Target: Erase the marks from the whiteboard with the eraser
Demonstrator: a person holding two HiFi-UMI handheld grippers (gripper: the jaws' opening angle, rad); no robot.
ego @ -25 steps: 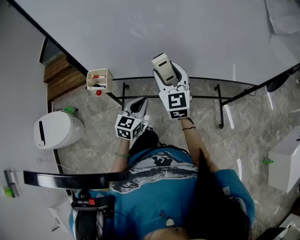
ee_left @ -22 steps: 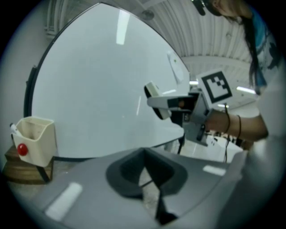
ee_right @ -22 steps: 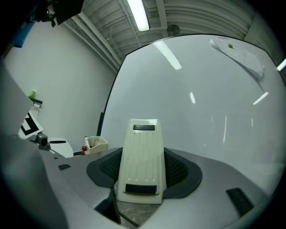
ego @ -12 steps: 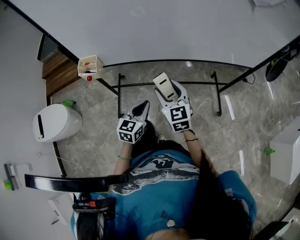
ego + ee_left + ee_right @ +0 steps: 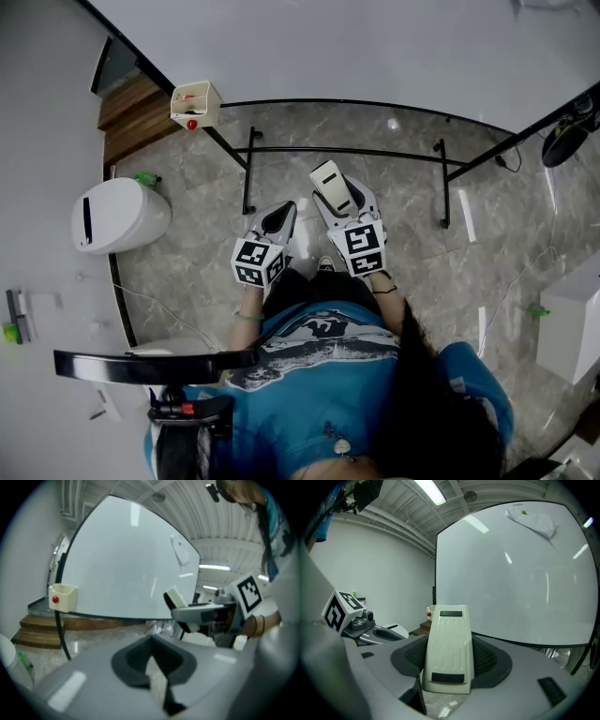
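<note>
Right gripper (image 5: 340, 196): jaws clamped on the cream-white plastic eraser with a ribbed back and two dark labels (image 5: 447, 646), one jaw pad on each long side, eraser pointing away from the person toward the board. Eraser is off the large white whiteboard in a black frame (image 5: 511, 573), well apart from it, held over the grey marbled tile floor (image 5: 412, 202) on the near side of the black metal crossbar of the board's stand (image 5: 347, 151). Board face shows strip-light reflections; a pale white patch with a green dot sits near its top edge, nature unclear. Left gripper (image 5: 280, 217): jaws brought together, nothing between them, held just left of the right gripper and slightly nearer the person. Small cream marker tray with a red button on its front (image 5: 195, 103) hangs at the board's lower left corner. White rounded bin (image 5: 120, 214) stands on the floor at far left.
</note>
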